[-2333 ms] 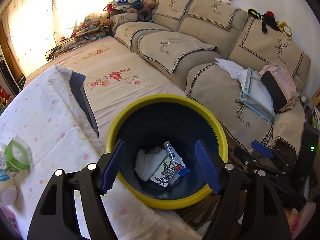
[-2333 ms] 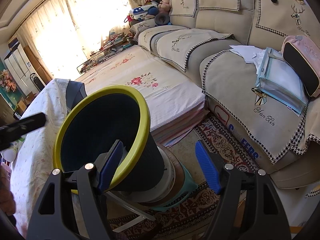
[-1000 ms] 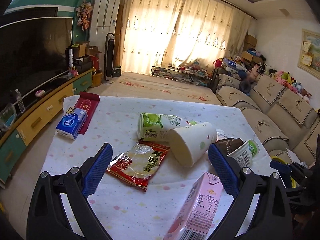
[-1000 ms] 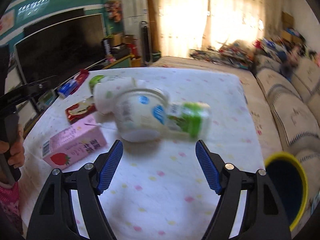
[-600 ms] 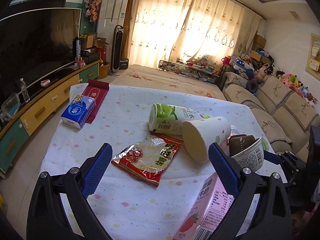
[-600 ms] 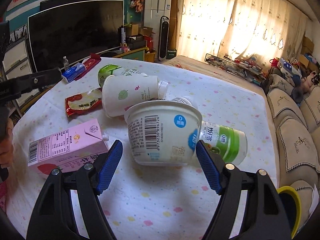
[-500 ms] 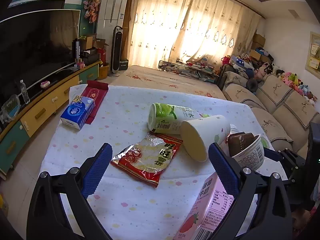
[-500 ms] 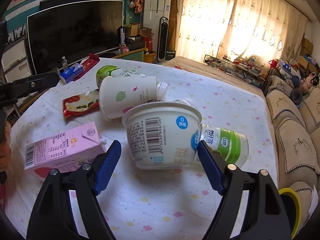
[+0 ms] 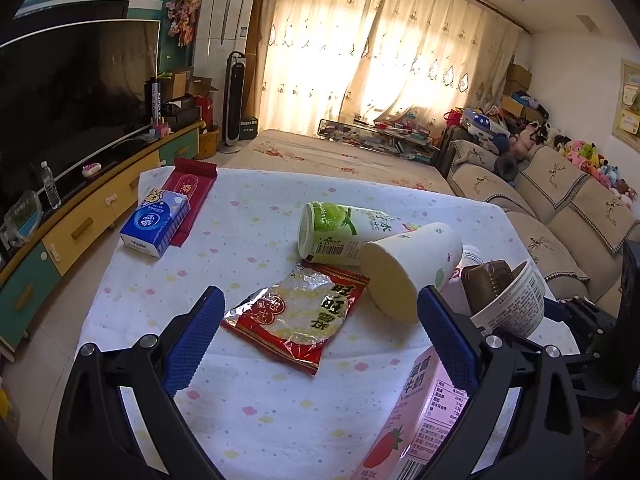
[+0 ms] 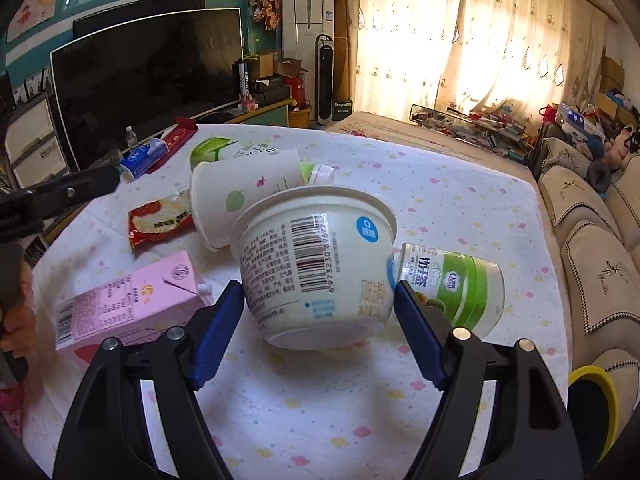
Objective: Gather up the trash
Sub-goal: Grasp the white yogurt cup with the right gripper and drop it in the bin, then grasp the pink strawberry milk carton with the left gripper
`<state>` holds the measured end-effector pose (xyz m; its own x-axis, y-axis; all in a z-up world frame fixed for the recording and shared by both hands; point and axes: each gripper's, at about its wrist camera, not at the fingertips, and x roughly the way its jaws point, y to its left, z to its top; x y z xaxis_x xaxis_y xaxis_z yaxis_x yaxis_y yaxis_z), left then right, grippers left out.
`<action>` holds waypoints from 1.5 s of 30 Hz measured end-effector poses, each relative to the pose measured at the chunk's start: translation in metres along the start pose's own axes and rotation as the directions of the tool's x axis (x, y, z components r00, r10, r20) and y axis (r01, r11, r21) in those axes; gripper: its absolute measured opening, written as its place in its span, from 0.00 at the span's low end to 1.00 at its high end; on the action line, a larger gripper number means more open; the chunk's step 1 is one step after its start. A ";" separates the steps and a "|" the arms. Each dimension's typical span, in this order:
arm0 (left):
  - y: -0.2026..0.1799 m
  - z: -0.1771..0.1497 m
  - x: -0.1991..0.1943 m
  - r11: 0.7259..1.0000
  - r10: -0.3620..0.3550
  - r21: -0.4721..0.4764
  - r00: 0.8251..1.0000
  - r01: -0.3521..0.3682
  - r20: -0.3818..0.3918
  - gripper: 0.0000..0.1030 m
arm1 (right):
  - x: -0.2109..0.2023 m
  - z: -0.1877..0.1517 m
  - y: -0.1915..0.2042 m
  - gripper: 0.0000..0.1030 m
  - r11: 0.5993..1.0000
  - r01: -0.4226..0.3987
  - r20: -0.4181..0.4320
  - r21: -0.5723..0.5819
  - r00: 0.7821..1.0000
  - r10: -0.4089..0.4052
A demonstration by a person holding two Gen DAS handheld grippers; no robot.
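Fingers, right (image 10: 319,312): spread, flanking the white yogurt tub (image 10: 316,264), tips level with its sides, contact unclear.
Fingers, left (image 9: 320,328): released, low over the snack wrapper (image 9: 298,314).
Tub: tilted on the bench (image 10: 440,208).

Left gripper (image 9: 318,318) hangs low over the near edge of the table with its blue pads spread wide and nothing between them, while the right gripper (image 10: 318,300) sits by the table's right edge, its fingers (image 10: 218,330) right up against both sides of the white tub (image 10: 316,264).
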<state>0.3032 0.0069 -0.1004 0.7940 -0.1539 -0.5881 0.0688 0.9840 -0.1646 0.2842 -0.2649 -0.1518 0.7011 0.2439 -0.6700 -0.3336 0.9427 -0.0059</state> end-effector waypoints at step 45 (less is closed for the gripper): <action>-0.017 -0.005 -0.007 0.997 -0.028 0.078 0.999 0.026 0.019 0.92 | -0.115 -0.166 -0.223 0.77 0.683 0.499 -0.229 0.534 0.863 -0.451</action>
<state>0.2938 -0.0092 -0.0980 0.8033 -0.1796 -0.5678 0.1365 0.9836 -0.1181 0.1733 -0.5412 -0.1965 0.6111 -0.2671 -0.7451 0.4583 0.8869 0.0580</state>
